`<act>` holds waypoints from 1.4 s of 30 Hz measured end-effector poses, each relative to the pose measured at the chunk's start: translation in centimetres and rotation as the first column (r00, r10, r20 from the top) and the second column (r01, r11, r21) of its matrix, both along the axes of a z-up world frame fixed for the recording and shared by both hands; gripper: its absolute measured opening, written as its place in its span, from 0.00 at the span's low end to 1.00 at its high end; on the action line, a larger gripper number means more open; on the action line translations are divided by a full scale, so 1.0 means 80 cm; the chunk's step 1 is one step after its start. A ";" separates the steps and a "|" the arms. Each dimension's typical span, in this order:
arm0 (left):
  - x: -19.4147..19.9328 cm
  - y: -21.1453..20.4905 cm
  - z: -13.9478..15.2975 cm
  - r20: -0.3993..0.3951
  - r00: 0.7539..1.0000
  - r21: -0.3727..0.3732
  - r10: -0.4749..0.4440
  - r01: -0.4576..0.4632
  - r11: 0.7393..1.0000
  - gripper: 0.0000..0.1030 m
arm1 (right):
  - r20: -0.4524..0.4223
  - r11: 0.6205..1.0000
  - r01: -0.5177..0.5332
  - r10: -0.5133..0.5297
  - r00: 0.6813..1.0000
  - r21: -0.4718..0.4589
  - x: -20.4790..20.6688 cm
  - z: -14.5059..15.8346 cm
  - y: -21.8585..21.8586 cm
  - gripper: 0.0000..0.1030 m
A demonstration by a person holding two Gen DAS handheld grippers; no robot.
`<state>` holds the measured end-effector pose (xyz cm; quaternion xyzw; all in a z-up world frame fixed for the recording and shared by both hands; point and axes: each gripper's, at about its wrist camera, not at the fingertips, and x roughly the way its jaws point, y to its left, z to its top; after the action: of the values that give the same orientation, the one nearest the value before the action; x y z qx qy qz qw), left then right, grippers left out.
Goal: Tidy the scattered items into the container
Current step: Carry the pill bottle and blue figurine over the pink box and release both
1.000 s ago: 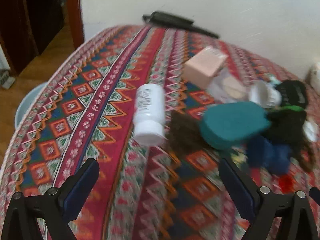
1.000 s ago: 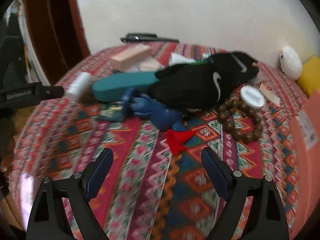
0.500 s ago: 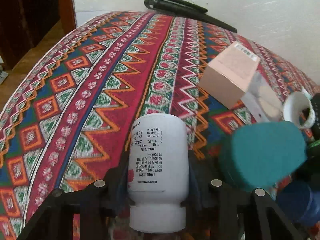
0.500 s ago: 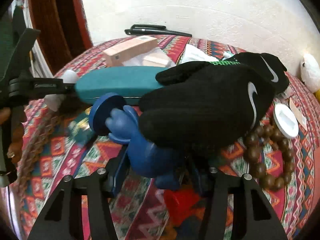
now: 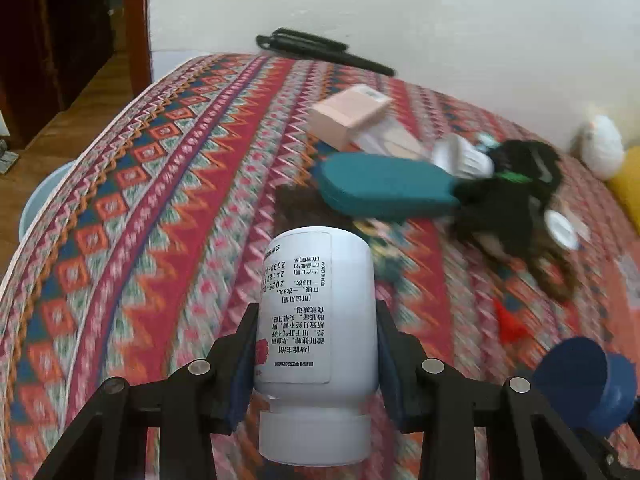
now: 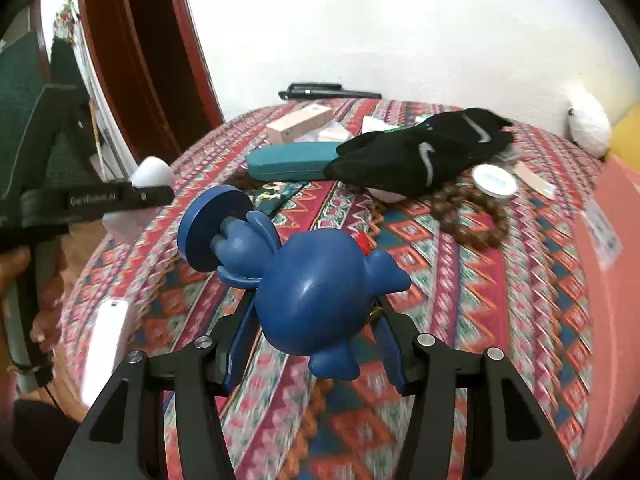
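Red woven cloth (image 5: 180, 208) with zigzag and diamond bands covers the worktop, and many small things lie on it. The left gripper (image 5: 316, 344) is clenched on a white plastic bottle (image 5: 316, 320), smooth and round, with its cap toward the camera and printed label turned upside down. The right gripper (image 6: 312, 340) grasps a glossy blue toy figure (image 6: 316, 292) with a flat round base, held above the cloth. Behind them a teal case (image 6: 292, 165), long with rounded ends, lies beside a black glove (image 6: 416, 156), which partly covers it. A pink cardboard box (image 5: 348, 114) sits further back, near a black pen (image 5: 320, 50) at the wall. Brown wooden beads (image 6: 472, 220) form a ring just beside a white round lid (image 6: 494, 181). A small red scrap (image 5: 508, 324) lies on the cloth. At the right edge stands a pink container (image 6: 608, 280), well apart from both held things.
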<state>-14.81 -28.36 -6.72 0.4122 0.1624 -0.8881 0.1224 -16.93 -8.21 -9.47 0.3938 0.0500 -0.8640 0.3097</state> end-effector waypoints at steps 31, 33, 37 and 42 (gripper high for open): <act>0.216 0.399 0.092 -0.125 0.872 -0.122 -0.473 0.460 0.879 0.42 | -0.075 0.917 0.392 -0.397 0.915 -0.076 0.284 0.082 0.368 0.56; 0.213 0.429 0.094 -0.123 0.848 -0.127 -0.515 0.502 0.856 0.42 | -0.077 0.900 0.427 -0.433 0.898 -0.081 0.291 0.086 0.392 0.56; 0.203 0.479 0.102 -0.124 0.806 -0.135 -0.579 0.564 0.815 0.42 | -0.083 0.871 0.484 -0.491 0.867 -0.090 0.298 0.093 0.433 0.56; 0.174 0.527 0.118 -0.138 0.762 -0.146 -0.633 0.616 0.774 0.42 | -0.100 0.838 0.537 -0.545 0.833 -0.093 0.287 0.107 0.478 0.56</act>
<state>-0.85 13.78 2.74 0.3549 -0.0149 -0.9180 -0.1765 6.06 29.99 -0.92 0.3284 -0.0708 -0.9399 0.0610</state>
